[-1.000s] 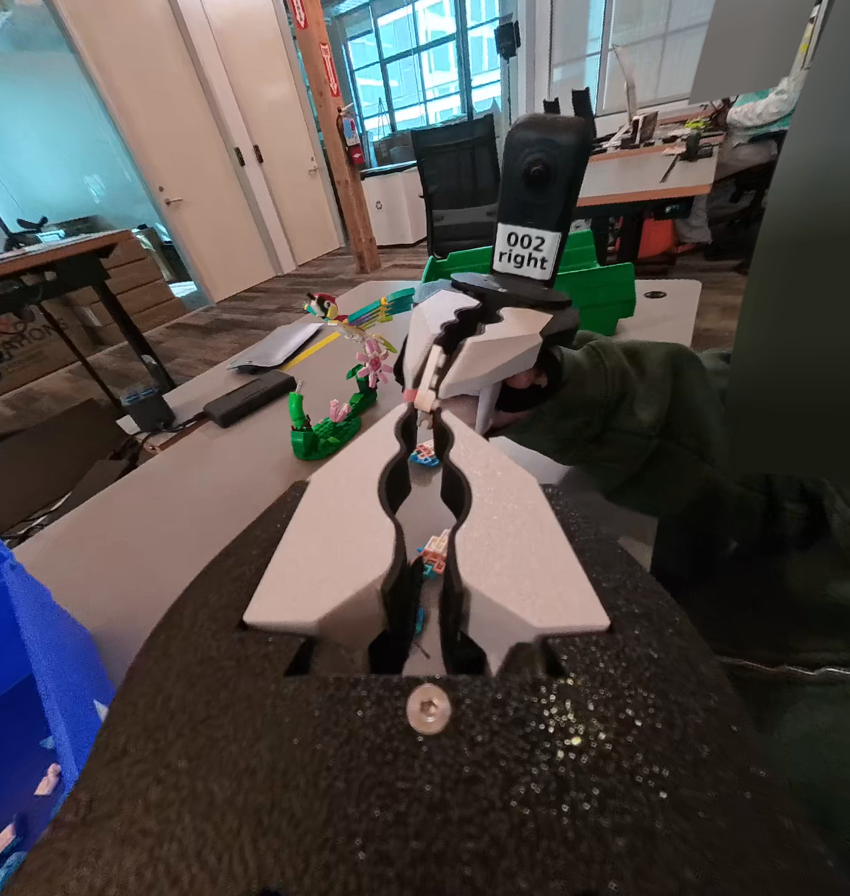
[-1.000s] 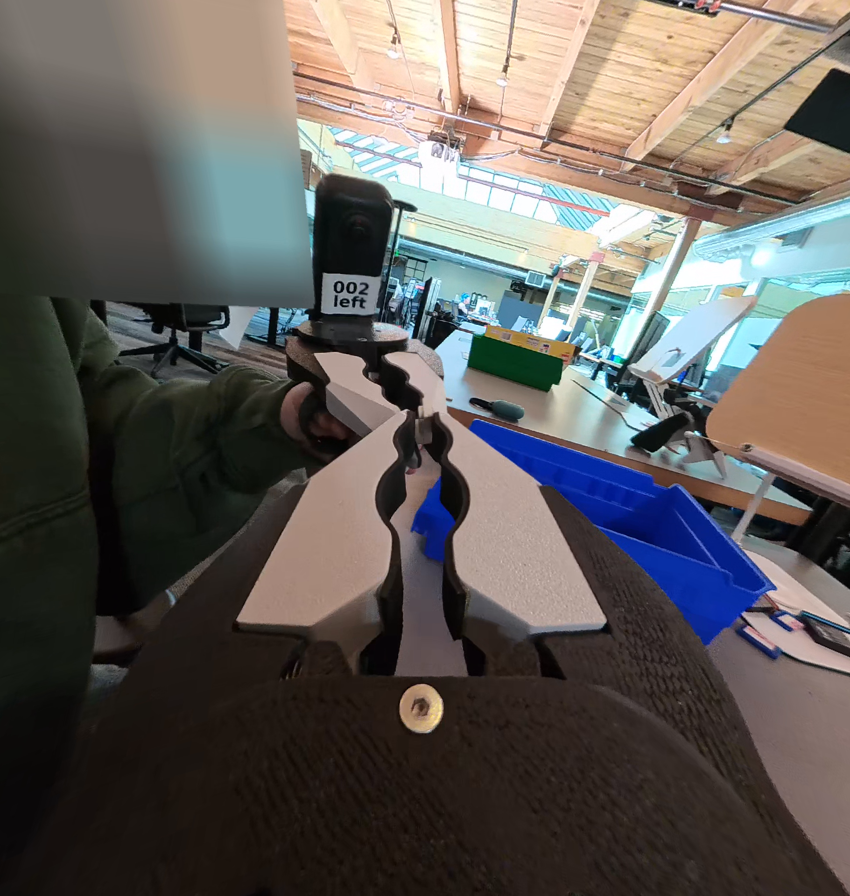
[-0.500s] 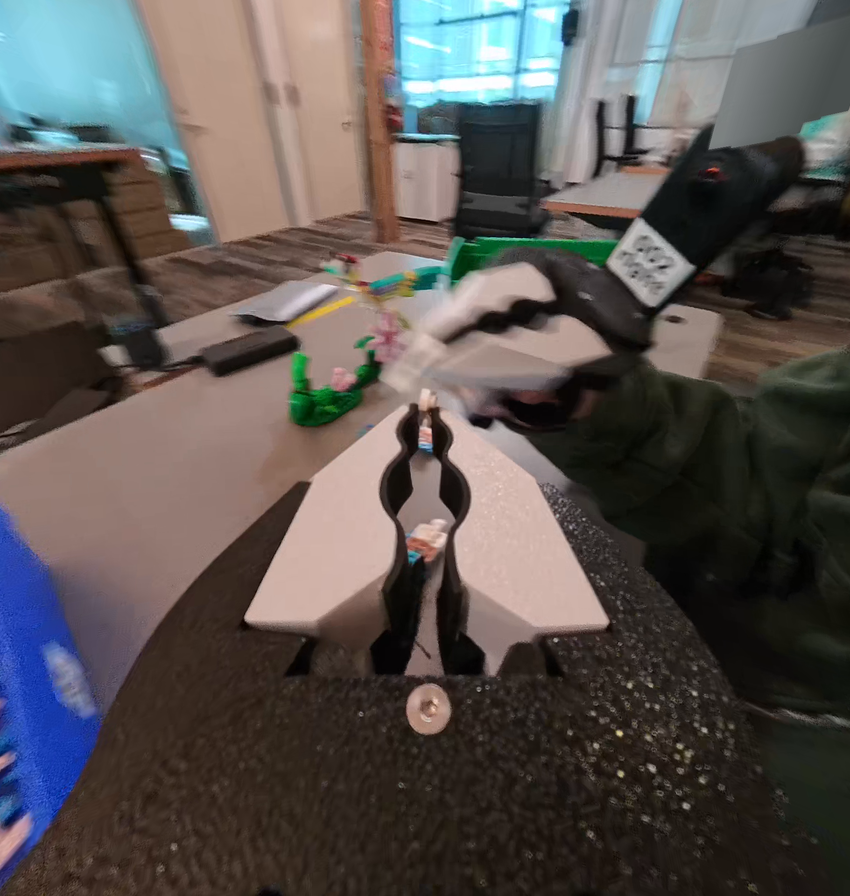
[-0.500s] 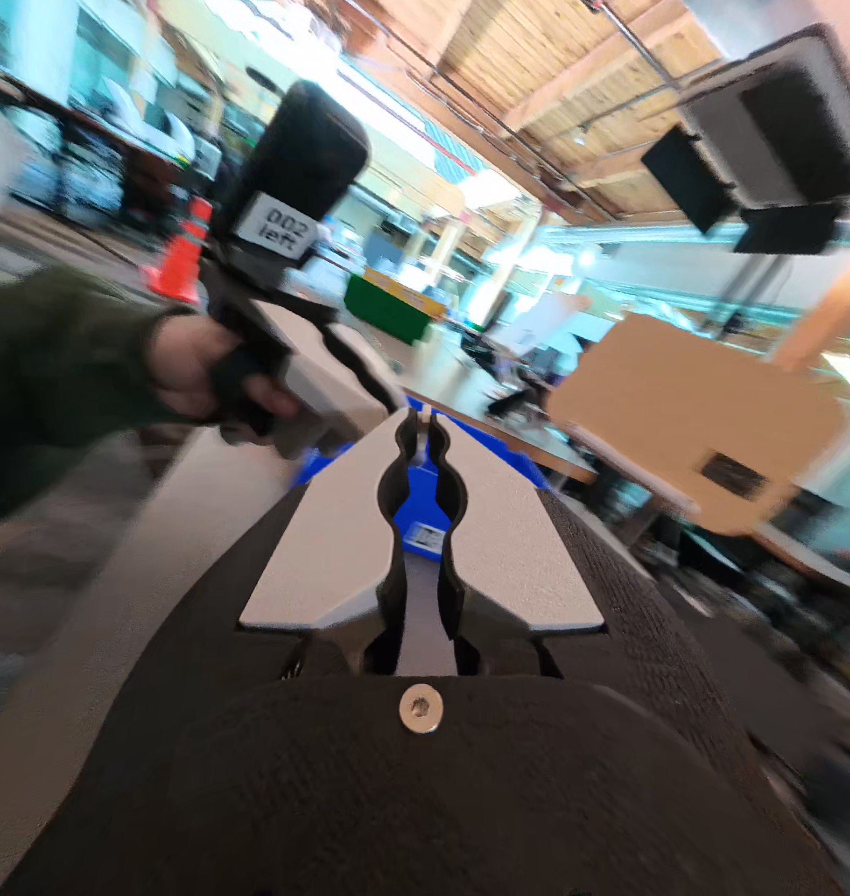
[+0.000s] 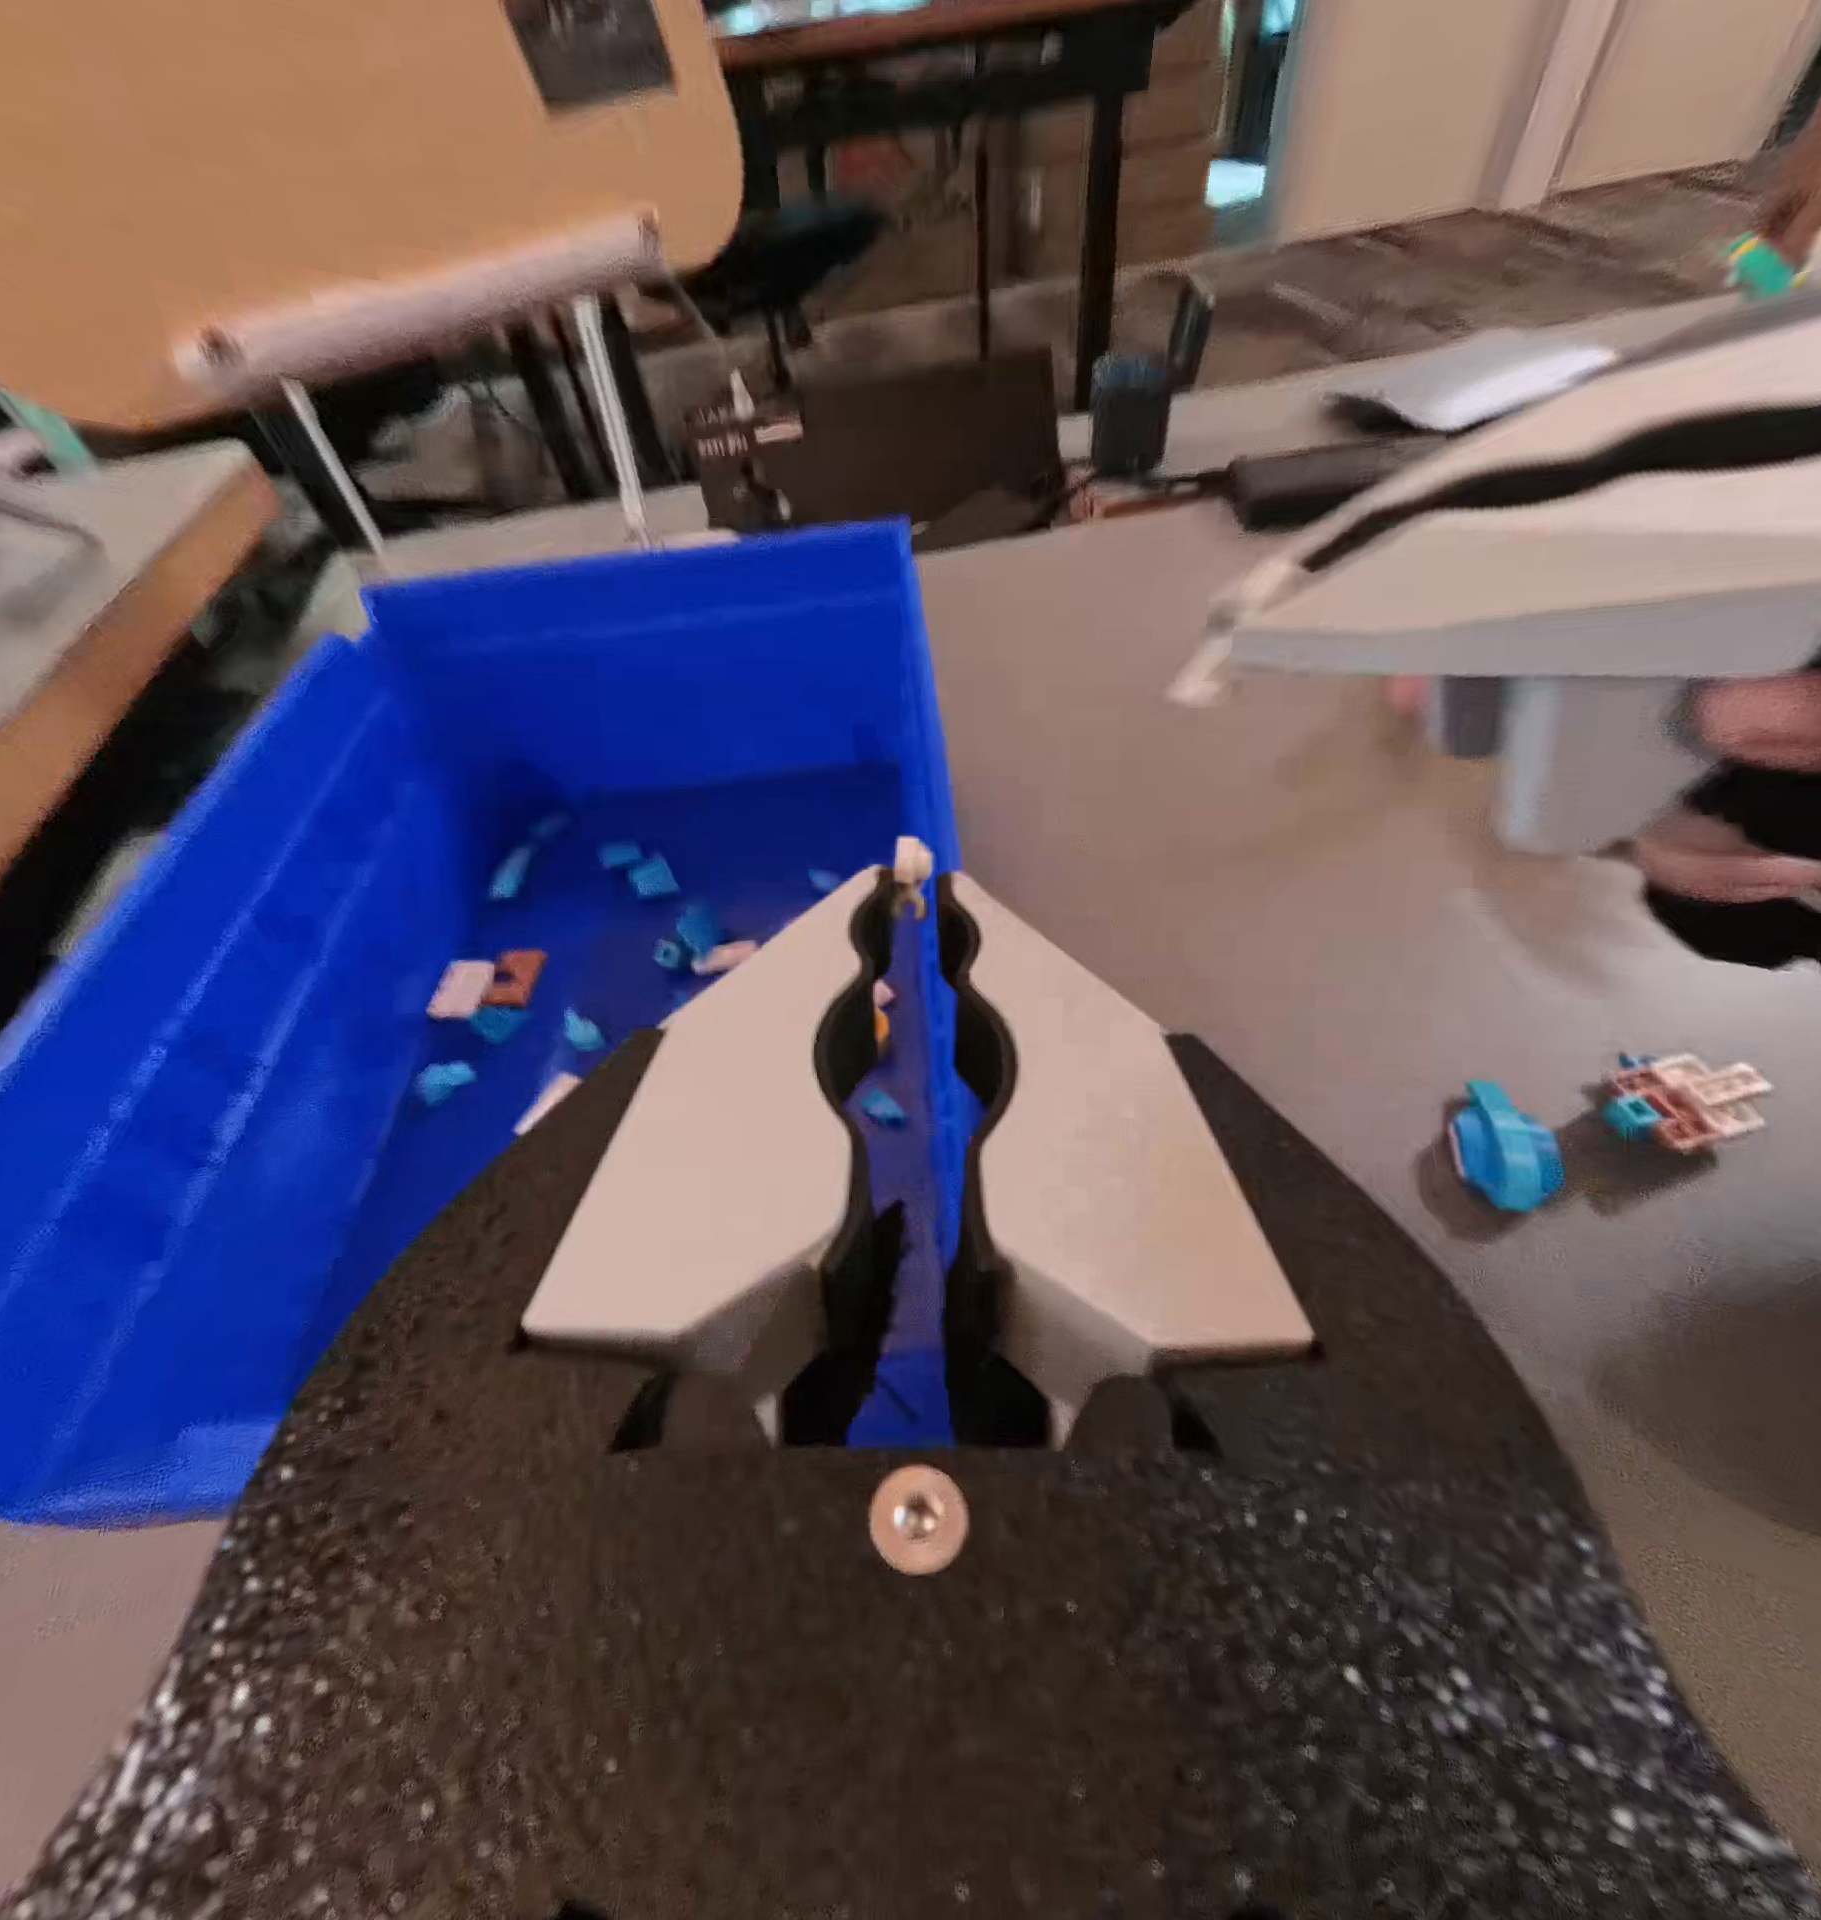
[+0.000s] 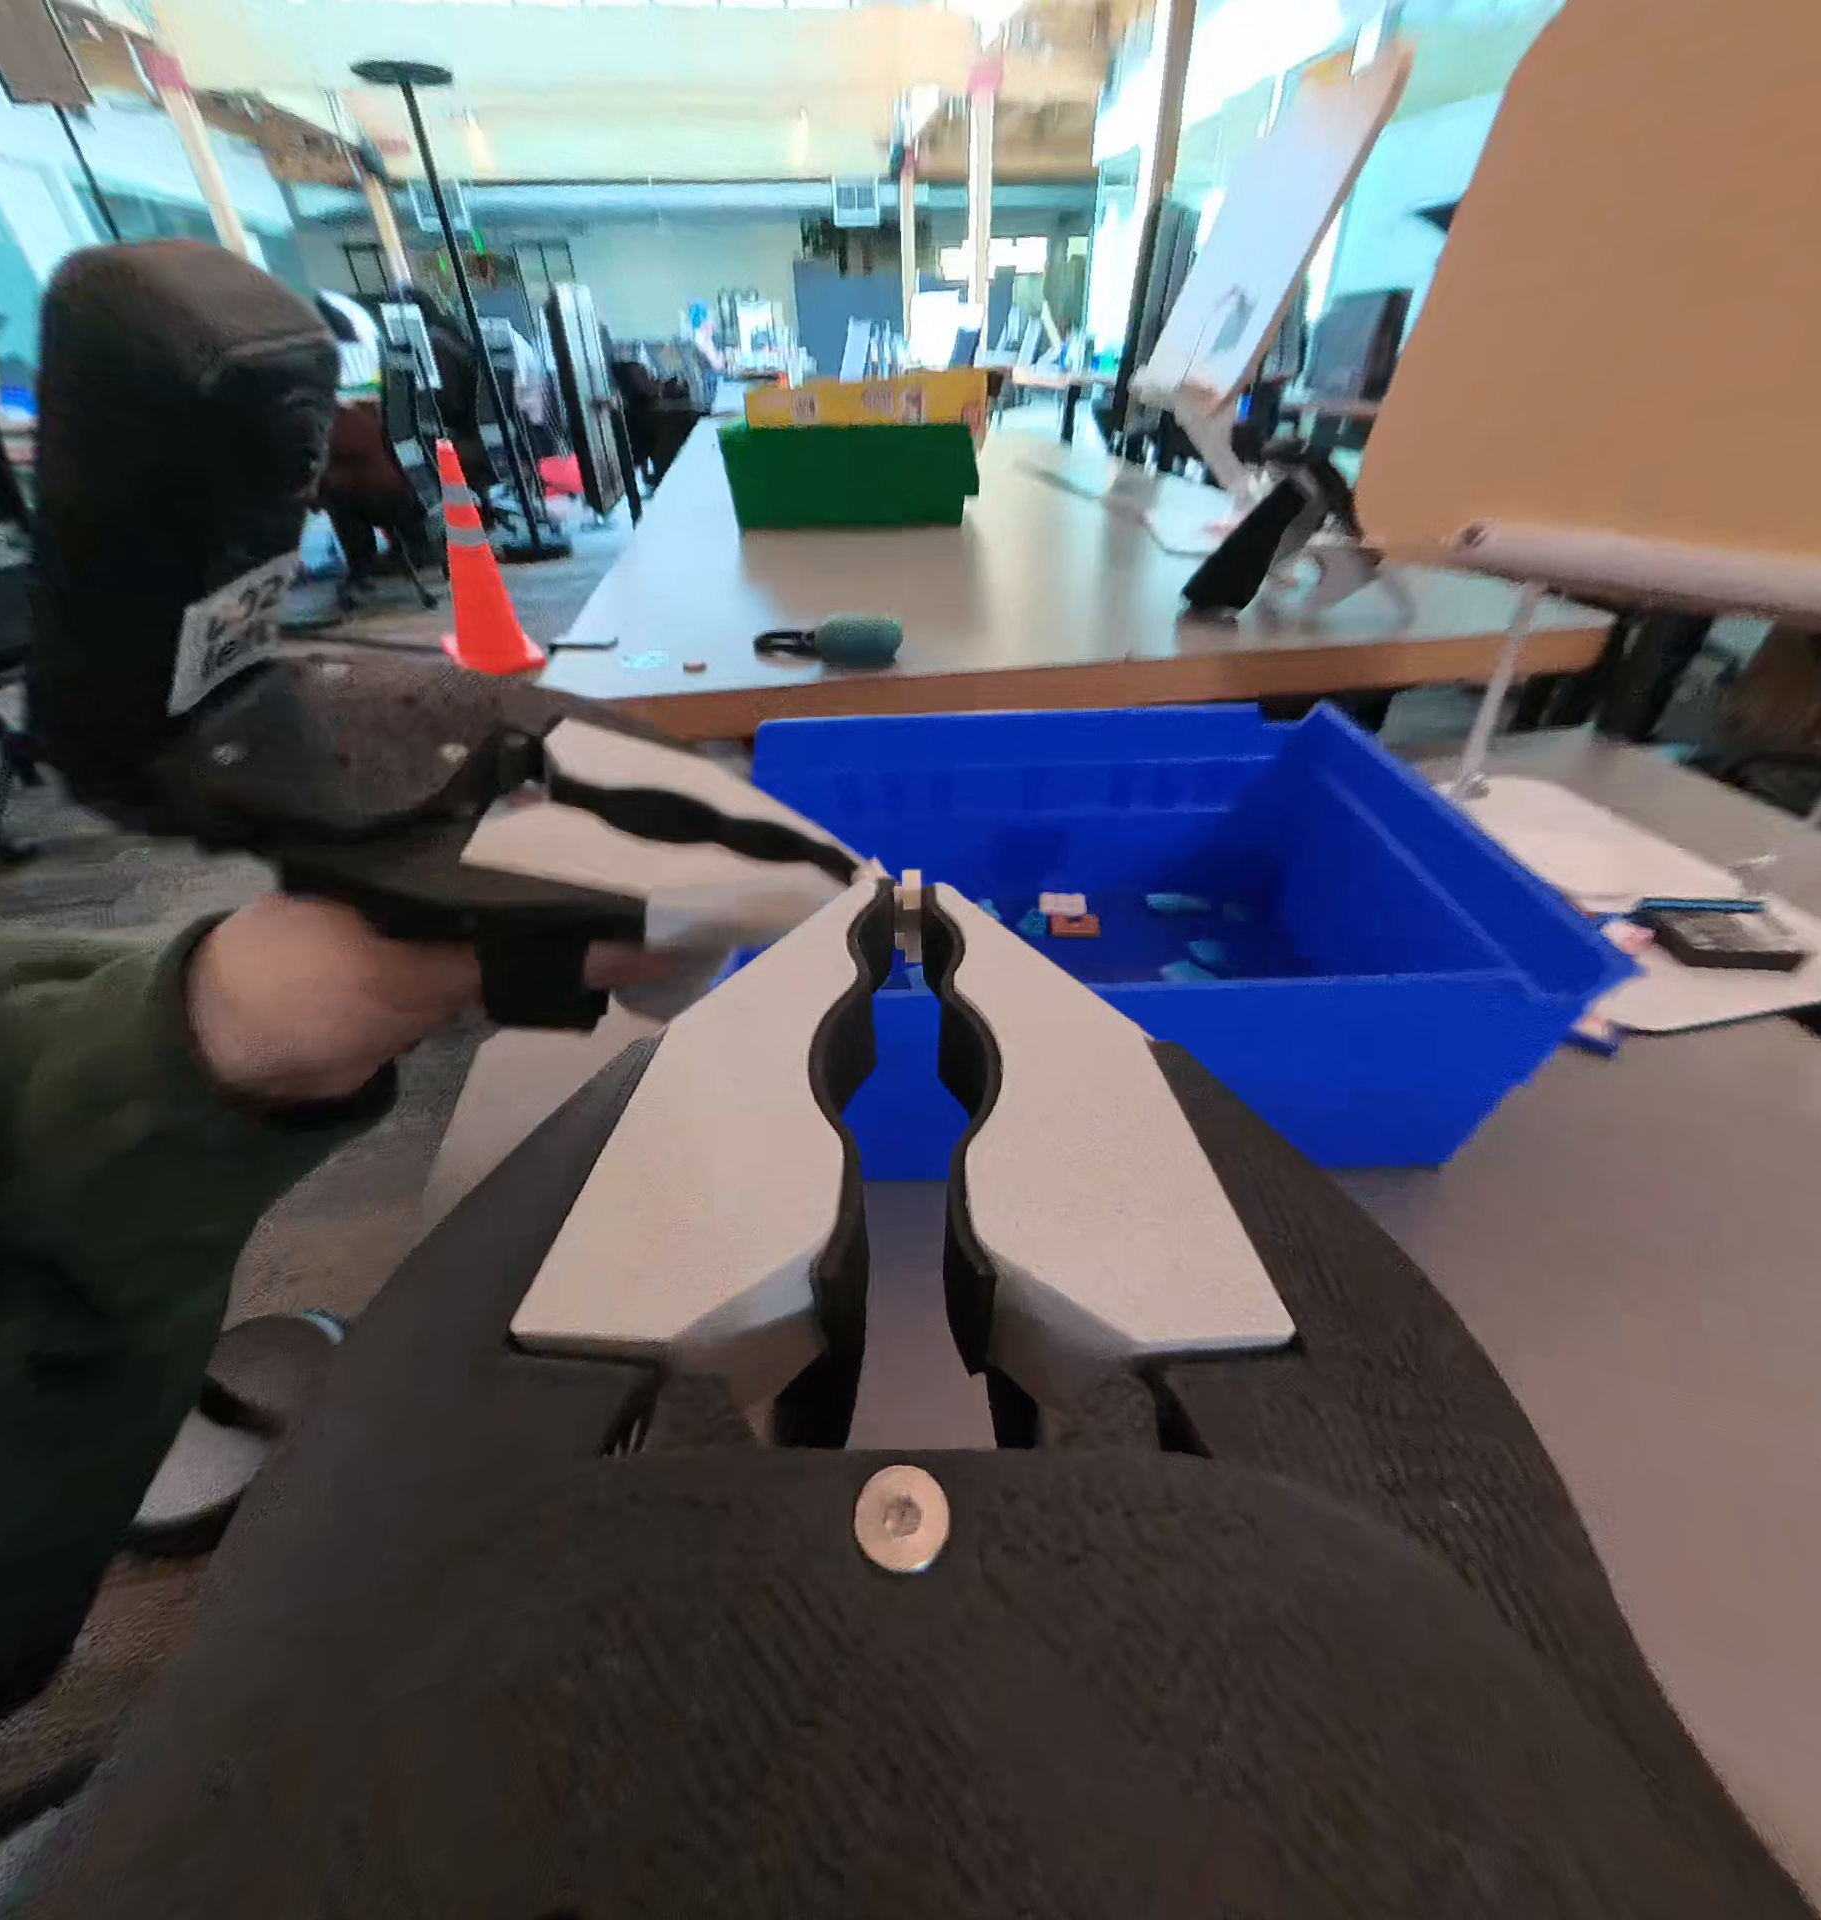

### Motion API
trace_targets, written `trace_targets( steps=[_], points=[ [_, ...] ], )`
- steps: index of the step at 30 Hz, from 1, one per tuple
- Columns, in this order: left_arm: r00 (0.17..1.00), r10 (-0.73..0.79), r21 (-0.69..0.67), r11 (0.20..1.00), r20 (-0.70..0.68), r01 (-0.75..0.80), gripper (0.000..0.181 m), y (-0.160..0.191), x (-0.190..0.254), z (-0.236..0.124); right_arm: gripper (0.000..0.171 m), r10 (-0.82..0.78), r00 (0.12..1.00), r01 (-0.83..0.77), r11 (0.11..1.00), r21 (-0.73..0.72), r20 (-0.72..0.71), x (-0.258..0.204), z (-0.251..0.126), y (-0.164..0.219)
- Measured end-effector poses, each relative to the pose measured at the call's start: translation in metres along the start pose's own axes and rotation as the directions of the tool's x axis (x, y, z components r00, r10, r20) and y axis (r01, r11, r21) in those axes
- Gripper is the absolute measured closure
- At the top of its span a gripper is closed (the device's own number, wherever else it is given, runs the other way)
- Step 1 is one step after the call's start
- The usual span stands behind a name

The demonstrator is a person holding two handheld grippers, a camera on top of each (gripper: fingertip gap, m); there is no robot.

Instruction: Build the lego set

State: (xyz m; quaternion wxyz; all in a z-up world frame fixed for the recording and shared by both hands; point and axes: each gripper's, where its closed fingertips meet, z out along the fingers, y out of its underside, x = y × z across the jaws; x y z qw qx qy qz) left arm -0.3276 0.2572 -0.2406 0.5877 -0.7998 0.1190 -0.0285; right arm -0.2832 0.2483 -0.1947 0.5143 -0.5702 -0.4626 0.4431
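Left gripper (image 5: pixel 912 883) hangs over the blue bin's (image 5: pixel 262 987) near corner, tips pinched on a tiny white piece (image 5: pixel 912 864). Right gripper (image 6: pixel 908 902) beside it nips a pale plate (image 6: pixel 910 914) short of the rim, loose bricks (image 6: pixel 1072 920) lying below.

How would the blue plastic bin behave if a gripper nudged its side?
The blue plastic bin likely slides rather than tips: it sits low and wide on the smooth grey table. Probably light, since only a few small bricks lie inside.

Grey table (image 5: pixel 1249 935), blue bin (image 5: pixel 262 1039) of small bricks, blue toy piece (image 5: pixel 1503 1148), pink brick cluster (image 5: pixel 1685 1099) alongside
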Motion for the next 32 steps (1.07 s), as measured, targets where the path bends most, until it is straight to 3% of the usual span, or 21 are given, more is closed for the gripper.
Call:
trace_targets(
  steps=[1,5,11,13,16,19,21,23,24,26,28,32],
  points=[
    [0.999,-0.048,-0.018,0.999,-0.015,0.048,0.179,0.008,-0.004,0.003,0.169,0.018,1.000,-0.018,0.999,-0.031,-0.005,0.003,0.019,0.003],
    [0.994,-0.102,0.003,0.995,0.047,0.102,0.171,0.018,-0.026,0.007,0.159,0.084,0.996,-0.088,0.990,-0.111,-0.036,0.019,0.073,0.016],
    [0.986,-0.164,0.074,0.984,0.035,0.161,0.173,0.010,-0.033,0.004,0.149,0.095,0.993,-0.102,0.988,-0.114,-0.066,0.029,0.087,0.018],
    [0.979,-0.201,0.095,0.976,0.033,0.197,0.165,0.008,-0.037,0.002,0.145,0.094,0.992,-0.097,0.994,-0.041,-0.082,0.031,0.072,0.006],
    [0.950,-0.311,0.158,0.938,0.001,0.307,0.140,0.002,-0.045,-0.002,0.141,0.056,0.991,-0.043,0.993,0.107,-0.122,0.036,0.027,-0.014],
    [0.906,-0.416,0.257,0.870,-0.075,0.421,0.122,-0.012,-0.052,-0.012,0.142,-0.088,0.974,0.123,0.979,0.163,-0.210,0.037,-0.029,-0.014],
    [0.911,-0.398,0.339,0.847,-0.104,0.409,0.120,-0.029,-0.049,-0.022,0.144,-0.220,0.940,0.263,0.954,0.144,-0.259,0.034,-0.066,-0.002],
    [0.943,-0.304,0.413,0.848,-0.136,0.333,0.120,-0.053,-0.026,-0.032,0.151,-0.347,0.926,0.362,0.928,0.087,-0.149,0.015,-0.093,0.022],
    [0.946,-0.239,0.430,0.846,-0.221,0.314,0.120,-0.066,0.001,-0.035,0.158,-0.372,0.928,0.371,0.928,0.030,0.021,-0.005,-0.104,0.044],
    [0.842,-0.162,0.336,0.865,-0.514,0.372,0.122,-0.084,0.074,-0.038,0.151,-0.240,0.945,0.281,0.944,-0.173,0.223,-0.017,-0.125,0.090],
    [0.736,-0.130,0.237,0.897,-0.664,0.373,0.117,-0.081,0.126,-0.035,0.148,-0.151,0.957,0.224,0.927,-0.299,0.249,-0.014,-0.139,0.123],
    [0.795,-0.051,0.229,0.945,-0.604,0.235,0.129,-0.041,0.155,-0.003,0.134,-0.125,0.958,0.227,0.879,-0.418,0.257,-0.011,-0.140,0.154]
  ],
)
